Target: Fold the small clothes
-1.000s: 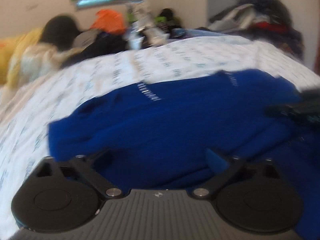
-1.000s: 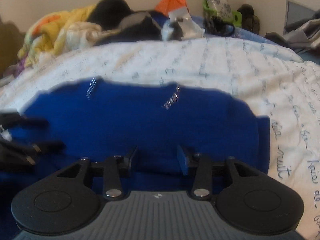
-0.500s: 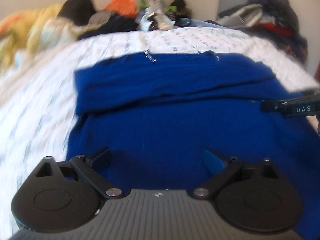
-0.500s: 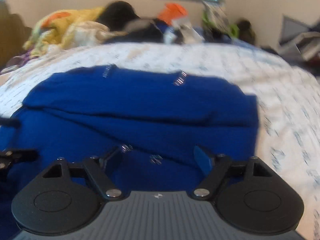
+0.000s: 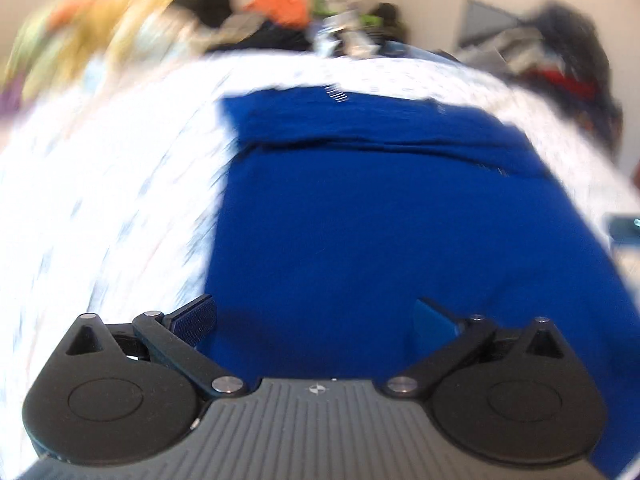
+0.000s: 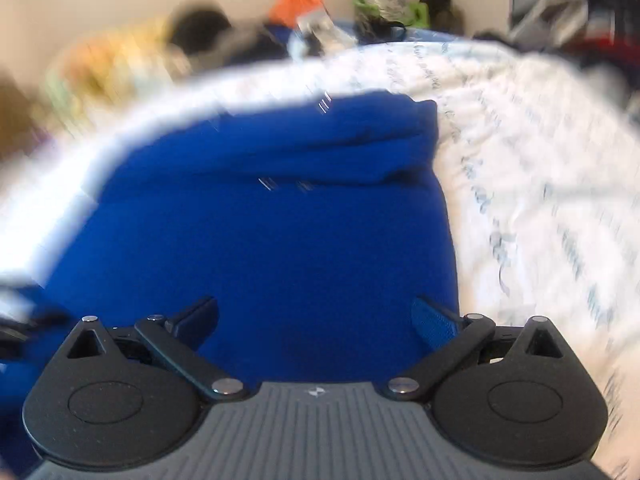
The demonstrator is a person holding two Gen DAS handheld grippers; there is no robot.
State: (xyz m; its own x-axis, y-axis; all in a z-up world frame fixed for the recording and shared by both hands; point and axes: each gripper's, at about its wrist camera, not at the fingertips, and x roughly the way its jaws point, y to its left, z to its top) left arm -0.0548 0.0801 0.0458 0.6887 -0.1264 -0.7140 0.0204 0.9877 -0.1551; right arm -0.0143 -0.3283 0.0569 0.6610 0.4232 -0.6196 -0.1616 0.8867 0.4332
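Now both grippers, left (image 5: pixel 314 320) and right (image 6: pixel 314 318), fingers spread empty, low over blue garment (image 5: pixel 380 220).

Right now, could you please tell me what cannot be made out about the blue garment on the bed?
- Near hem of the blue knit garment: hidden in both wrist views behind the open left gripper and open right gripper.
- Small white markings near its far edge: too blurred to read.
- Pile of clothes beyond the white printed bedsheet: smeared by motion blur.
- Object at the left wrist view's right edge: cut off.
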